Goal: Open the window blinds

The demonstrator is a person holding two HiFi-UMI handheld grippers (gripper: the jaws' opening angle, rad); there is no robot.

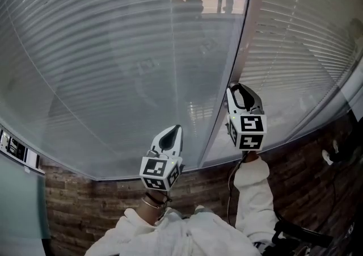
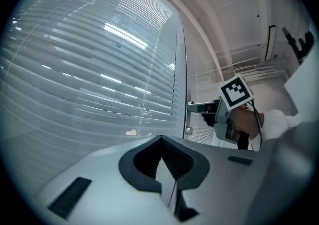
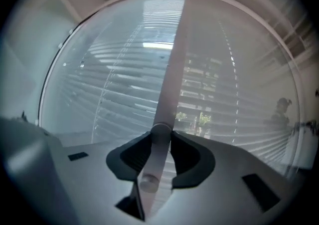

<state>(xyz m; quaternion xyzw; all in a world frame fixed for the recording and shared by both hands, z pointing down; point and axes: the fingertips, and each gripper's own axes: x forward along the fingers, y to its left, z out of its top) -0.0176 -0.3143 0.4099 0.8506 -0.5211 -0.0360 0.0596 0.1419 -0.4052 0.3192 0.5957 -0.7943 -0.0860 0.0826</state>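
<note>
Pale grey striped blinds (image 1: pixel 113 50), translucent whitish wand (image 3: pixel 167 99), brown brick-patterned wall (image 1: pixel 74 204) (mottled), black-and-white square-patterned marker cubes (image 1: pixel 251 131).

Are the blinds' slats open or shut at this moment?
Partly open: right of the wand, trees and a building show between the slats; left of it, little shows through.

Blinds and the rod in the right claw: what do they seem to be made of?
Blinds: thin pale-grey slats with a soft sheen that catches streaks of light, probably painted aluminium, possibly plastic. Rod, gripped by the right claw: looks like clear or frosted plastic, smooth and round; the slats seem to show faintly through it.
</note>
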